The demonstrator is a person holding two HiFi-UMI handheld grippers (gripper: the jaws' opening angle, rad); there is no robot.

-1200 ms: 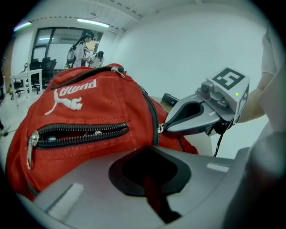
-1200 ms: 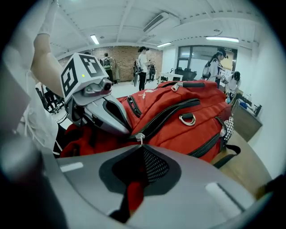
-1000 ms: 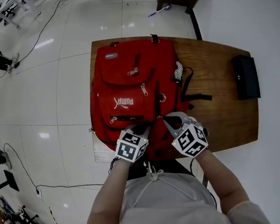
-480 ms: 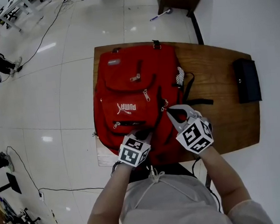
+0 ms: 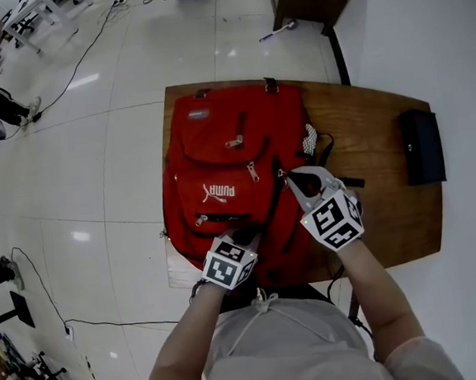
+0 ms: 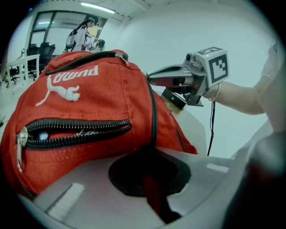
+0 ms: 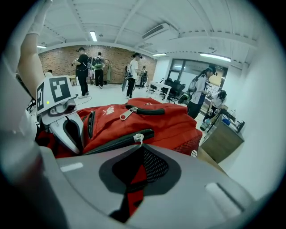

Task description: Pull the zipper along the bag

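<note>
On the wooden bench (image 5: 382,131) lies the red bag (image 5: 217,137); the left tool (image 5: 244,236) is clenched on its near fabric, the right tool (image 5: 285,175) clamped on the zipper slider (image 7: 138,137), seemingly about halfway along the side track, with the top curve left to run

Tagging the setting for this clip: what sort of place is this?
Probably an open office or lab workspace: a glossy tiled floor with loose cables, desks and office chairs along one side, and a brick back wall with several people standing about.
</note>
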